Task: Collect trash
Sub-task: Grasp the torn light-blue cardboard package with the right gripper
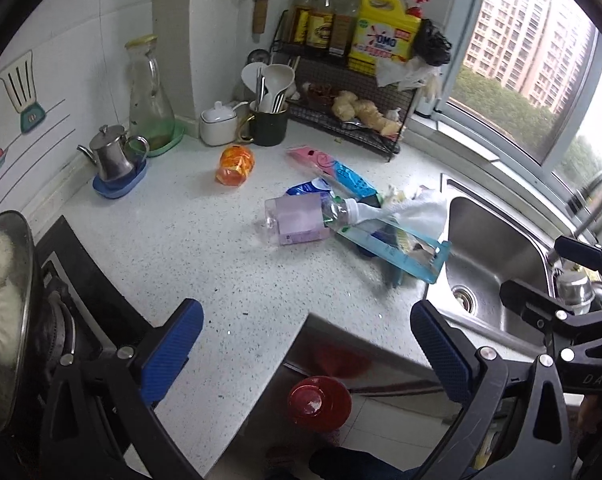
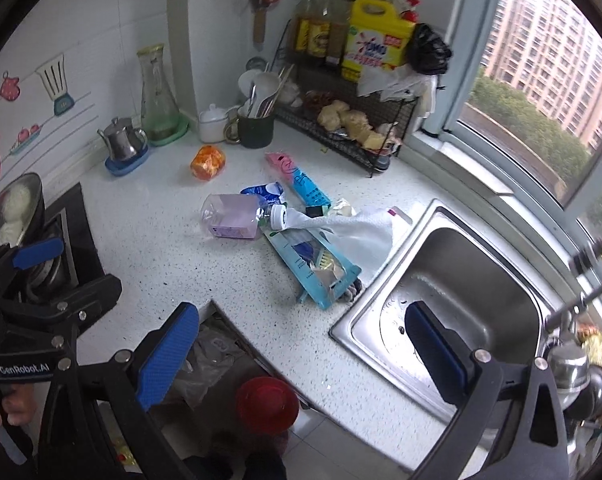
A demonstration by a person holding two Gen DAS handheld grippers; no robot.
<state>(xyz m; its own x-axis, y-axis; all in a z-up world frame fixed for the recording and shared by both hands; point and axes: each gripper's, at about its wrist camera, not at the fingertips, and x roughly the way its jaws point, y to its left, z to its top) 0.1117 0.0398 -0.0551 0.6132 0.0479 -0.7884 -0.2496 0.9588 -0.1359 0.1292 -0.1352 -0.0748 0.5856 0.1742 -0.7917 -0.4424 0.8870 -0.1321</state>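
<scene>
Two hand-held grippers, left (image 1: 307, 344) and right (image 2: 301, 344), both spread wide, empty, above table (image 1: 229, 280) edge. On table, left to right: one orange wrapper (image 1: 234, 165), one clear bottle (image 1: 297, 218), two blue packets (image 1: 397, 246), one white tissue (image 1: 417, 210) beside sink (image 1: 497, 240).

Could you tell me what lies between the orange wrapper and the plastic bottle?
Only bare speckled counter lies between the orange wrapper and the plastic bottle; both views show it.
</scene>
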